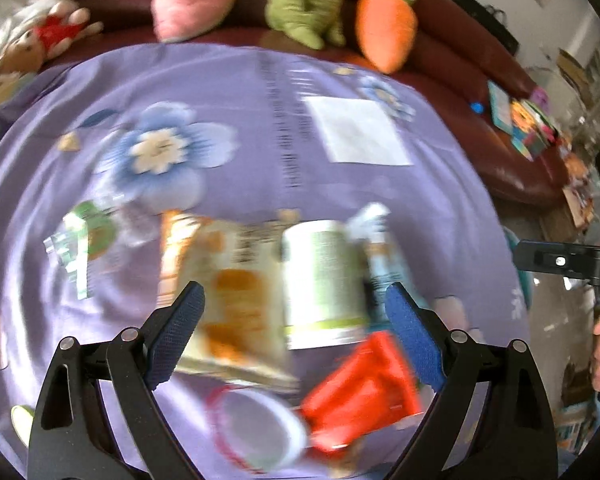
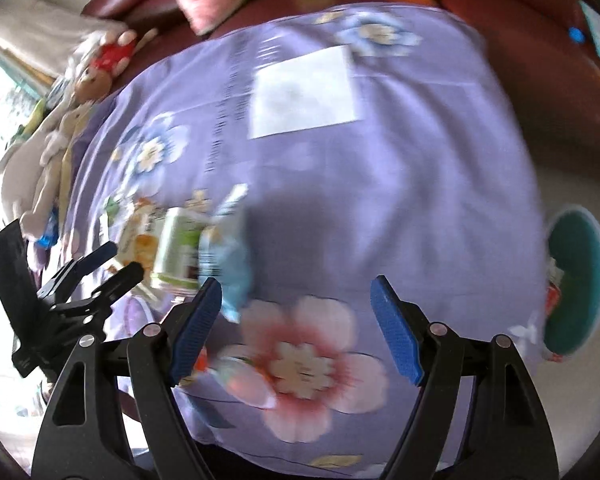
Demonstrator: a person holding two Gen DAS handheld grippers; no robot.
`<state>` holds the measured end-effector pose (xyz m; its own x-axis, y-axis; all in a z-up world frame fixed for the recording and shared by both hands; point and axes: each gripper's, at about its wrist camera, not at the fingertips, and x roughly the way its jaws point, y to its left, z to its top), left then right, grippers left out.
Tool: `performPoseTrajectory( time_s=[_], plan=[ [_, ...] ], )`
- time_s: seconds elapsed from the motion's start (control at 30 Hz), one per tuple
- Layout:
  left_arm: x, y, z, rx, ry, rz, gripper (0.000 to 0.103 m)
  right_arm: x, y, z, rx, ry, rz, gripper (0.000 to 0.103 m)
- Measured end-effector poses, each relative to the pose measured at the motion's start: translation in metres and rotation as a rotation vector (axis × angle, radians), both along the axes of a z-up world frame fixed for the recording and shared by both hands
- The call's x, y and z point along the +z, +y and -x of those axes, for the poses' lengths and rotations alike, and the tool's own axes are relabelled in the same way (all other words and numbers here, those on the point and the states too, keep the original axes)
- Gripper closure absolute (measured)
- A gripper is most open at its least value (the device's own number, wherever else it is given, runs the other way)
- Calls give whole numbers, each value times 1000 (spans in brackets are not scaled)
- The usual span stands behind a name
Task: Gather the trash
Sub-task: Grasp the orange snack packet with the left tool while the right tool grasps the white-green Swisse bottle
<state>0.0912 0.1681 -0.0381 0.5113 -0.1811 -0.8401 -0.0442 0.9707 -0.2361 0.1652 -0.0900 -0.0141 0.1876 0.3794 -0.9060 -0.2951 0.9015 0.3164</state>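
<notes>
Both frames motion-blurred. Left gripper (image 1: 296, 300) is spread wide with nothing between its blue pads, hovering over the trash pile. Right gripper (image 2: 296, 312) is likewise released and empty, above a bare patch of the purple floral cloth (image 1: 228, 92) that covers the worktop.

Trash sits in one cluster on the near-left part of the cloth:
- white can with green label (image 1: 324, 280), lying on its side, mid-pile
- orange-and-cream snack bag (image 1: 228, 280), touching the can on its left
- light blue wrapper (image 2: 228, 268), just right of the can
- red carton (image 1: 364, 388), near side of the can, close to the left gripper's right pad
- white cup with red rim (image 1: 256, 428), on its side, just left of the carton
- green-and-clear wrapper (image 1: 84, 240), apart on the far left of the pile

White paper sheet (image 1: 358, 130) lies flat further back on the cloth, well apart from the pile. Teal bin (image 2: 576, 280) is past the cloth's right edge, something red and white inside. Dark red sofa (image 1: 480, 64) behind, with plush toys including an orange carrot (image 1: 386, 32).
</notes>
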Motion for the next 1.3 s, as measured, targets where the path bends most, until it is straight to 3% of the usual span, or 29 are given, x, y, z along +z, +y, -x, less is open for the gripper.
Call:
performPoseTrajectory(
  time_s=[0.13, 0.37, 0.47, 0.73, 1.1, 1.13, 1.17, 1.27, 1.3],
  plan=[
    [-12, 33, 6, 54, 17, 7, 11, -5, 53, -1, 92, 38, -32, 46],
    [-32, 53, 10, 63, 51, 36, 11, -36, 118, -11, 189, 144, -56, 50],
    [-41, 57, 8, 65, 67, 30, 11, -45, 129, -16, 200, 177, -61, 55],
    [-52, 77, 11, 84, 74, 40, 11, -75, 149, -28, 208, 248, -48, 55],
    [-54, 75, 7, 68, 76, 33, 11, -62, 146, -25, 229, 194, -47, 61],
    [-55, 72, 6, 62, 80, 24, 11, -60, 143, -28, 224, 190, -57, 72],
    [-56, 71, 5, 60, 81, 20, 11, -56, 139, -31, 213, 188, -84, 100],
    [-57, 65, 3, 56, 82, 0, 11, -49, 132, -32, 211, 163, -54, 99],
    [-58, 64, 3, 54, 82, -6, 11, -53, 131, -31, 204, 193, -66, 98]
  ],
)
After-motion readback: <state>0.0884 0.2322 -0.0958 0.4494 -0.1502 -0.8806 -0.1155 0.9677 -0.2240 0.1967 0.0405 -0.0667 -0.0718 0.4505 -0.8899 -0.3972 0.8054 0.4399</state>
